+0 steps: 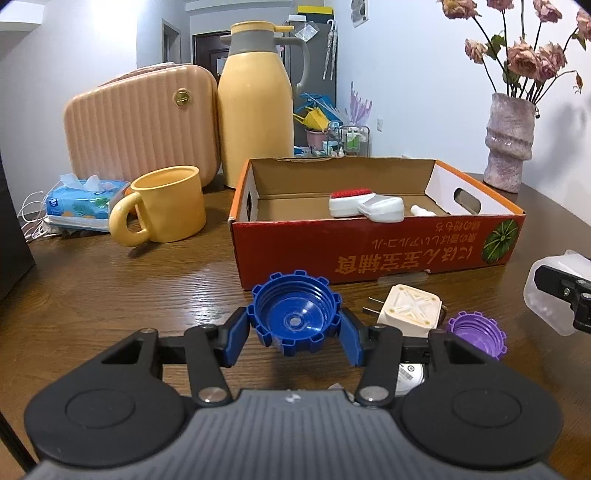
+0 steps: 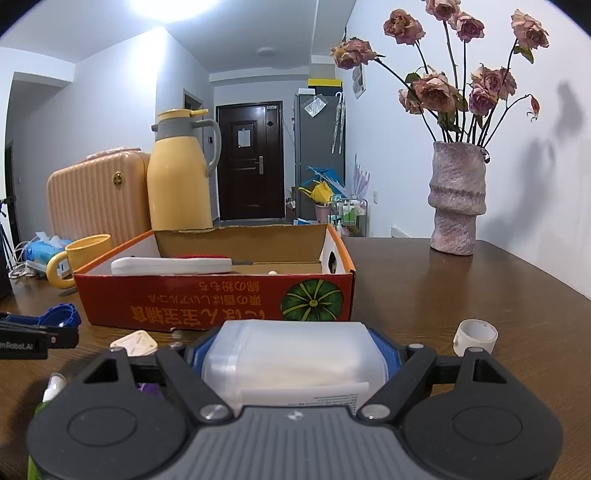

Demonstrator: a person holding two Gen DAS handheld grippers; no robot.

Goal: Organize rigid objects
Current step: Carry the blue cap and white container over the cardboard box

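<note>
The blue toothed cap [image 1: 295, 317] is clamped mouth-up in the left gripper [image 1: 294, 332], with the open pumpkin carton [image 1: 373, 240] straight ahead toward the desk's far edge, while the translucent plastic container [image 2: 291, 358] (held by the right gripper [image 2: 291, 363]) lies equally close.

White walls [image 2: 399, 155] are enclosing the room, and a bright ceiling light [image 2: 173, 7] is glaring at the top of the right wrist view. A hallway is leading back to a dark brown door [image 2: 249, 162] with a paper note stuck on it. A tall grey cabinet [image 2: 317, 155] is standing to the right of that door. A dark wooden table [image 2: 461, 295] is filling the foreground, its grain catching reflections. Shadows of flowers are falling across the right wall.
</note>
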